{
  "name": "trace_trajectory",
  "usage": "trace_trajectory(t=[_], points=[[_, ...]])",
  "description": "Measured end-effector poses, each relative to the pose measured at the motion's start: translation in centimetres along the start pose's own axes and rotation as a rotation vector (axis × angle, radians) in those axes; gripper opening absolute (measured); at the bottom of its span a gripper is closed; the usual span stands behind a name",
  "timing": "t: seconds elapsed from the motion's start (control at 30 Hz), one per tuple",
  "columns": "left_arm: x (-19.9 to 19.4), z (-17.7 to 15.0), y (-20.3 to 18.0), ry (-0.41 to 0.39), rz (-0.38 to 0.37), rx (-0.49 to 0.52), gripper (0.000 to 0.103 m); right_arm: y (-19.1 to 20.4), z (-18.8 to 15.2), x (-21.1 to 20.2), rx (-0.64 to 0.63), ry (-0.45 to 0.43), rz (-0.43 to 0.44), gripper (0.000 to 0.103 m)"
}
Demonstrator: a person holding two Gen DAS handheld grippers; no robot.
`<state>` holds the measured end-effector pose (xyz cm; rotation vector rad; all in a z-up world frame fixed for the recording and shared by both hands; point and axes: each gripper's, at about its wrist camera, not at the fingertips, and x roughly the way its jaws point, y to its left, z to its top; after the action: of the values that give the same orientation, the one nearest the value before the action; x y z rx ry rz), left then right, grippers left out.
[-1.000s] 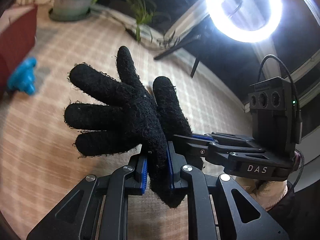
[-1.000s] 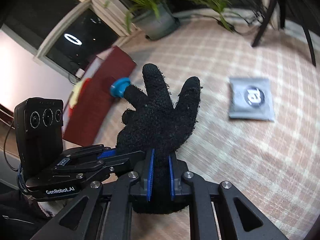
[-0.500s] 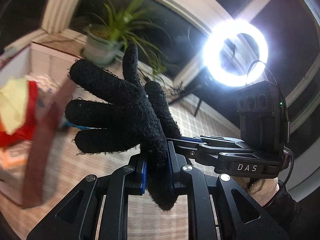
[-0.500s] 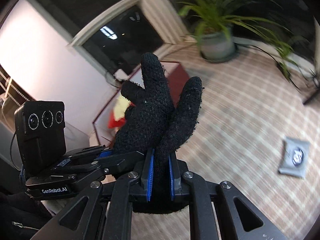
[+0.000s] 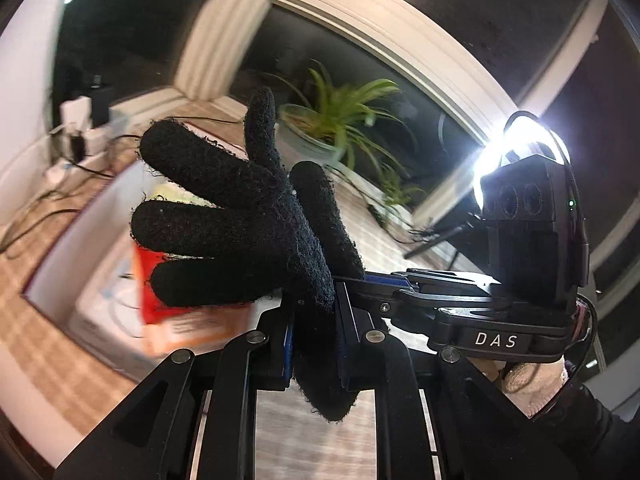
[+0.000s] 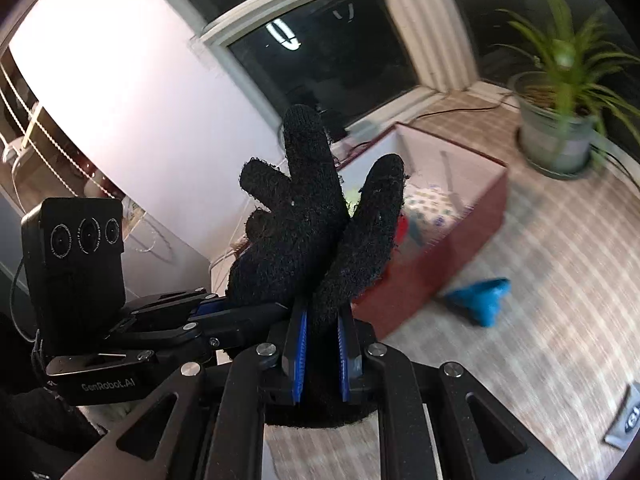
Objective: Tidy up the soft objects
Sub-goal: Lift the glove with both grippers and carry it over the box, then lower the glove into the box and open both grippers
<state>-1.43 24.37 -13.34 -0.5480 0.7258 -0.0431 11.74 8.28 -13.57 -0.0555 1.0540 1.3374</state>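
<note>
A black knit glove [image 5: 256,224] is held in the air by both grippers, its fingers spread. My left gripper [image 5: 314,340] is shut on its cuff. My right gripper [image 6: 322,356] is shut on the same glove [image 6: 316,236], right beside the left one. The right gripper's body shows in the left wrist view [image 5: 472,320], and the left gripper's body shows in the right wrist view [image 6: 120,332]. Behind the glove stands an open dark-red box [image 6: 448,248] with white inner walls, holding red, yellow and patterned soft items. The box also shows in the left wrist view [image 5: 92,272].
A blue soft toy [image 6: 480,300] lies on the checked cloth by the box. A grey pouch [image 6: 628,420] lies at the right edge. A potted plant [image 6: 560,120] stands behind, by dark windows. A ring light [image 5: 516,160] glares at right. Cables [image 5: 60,160] lie left of the box.
Both grippers have swung left with the glove, away from the open cloth and grey pouch, so the box now sits directly behind the glove. The grip has not changed.
</note>
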Motion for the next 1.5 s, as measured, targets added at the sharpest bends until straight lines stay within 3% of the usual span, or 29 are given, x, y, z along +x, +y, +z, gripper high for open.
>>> trace_trajectory(t=[0.27,0.57,0.67,0.73,0.8,0.83,1.1,1.43,1.5], points=[[-1.8,0.3,3.5,-0.018,0.088,-0.043,0.014,3.2,1.6,4.7,-0.065,0.045,-0.003,0.012],[-1.6,0.9,6.1,-0.01,0.179,-0.06,0.015,3.2,2.6,7.4,-0.07,0.064,-0.04,0.012],[-1.2,0.9,6.5,0.023,0.2,-0.056,0.02,3.2,2.7,7.6,-0.074,0.075,-0.062,0.019],[-1.0,0.7,6.7,0.035,0.239,-0.054,0.024,3.3,2.7,7.2,-0.083,0.06,-0.079,0.029],[-1.0,0.7,6.9,0.043,0.265,-0.064,0.035,3.2,2.8,6.6,-0.082,0.037,-0.093,0.043],[-1.1,0.7,7.1,0.046,0.277,-0.07,0.035,3.1,2.9,6.4,-0.078,0.029,-0.093,0.045],[-2.7,0.8,7.3,-0.006,0.351,-0.048,0.035,2.0,2.9,4.6,-0.042,-0.01,-0.09,0.045],[-2.2,1.5,6.4,-0.009,0.332,-0.036,0.035,0.3,1.3,-0.1,0.016,-0.096,-0.112,0.046],[-1.9,1.3,6.0,-0.006,0.32,-0.033,0.035,-0.3,0.5,-1.6,0.026,-0.119,-0.132,0.05]])
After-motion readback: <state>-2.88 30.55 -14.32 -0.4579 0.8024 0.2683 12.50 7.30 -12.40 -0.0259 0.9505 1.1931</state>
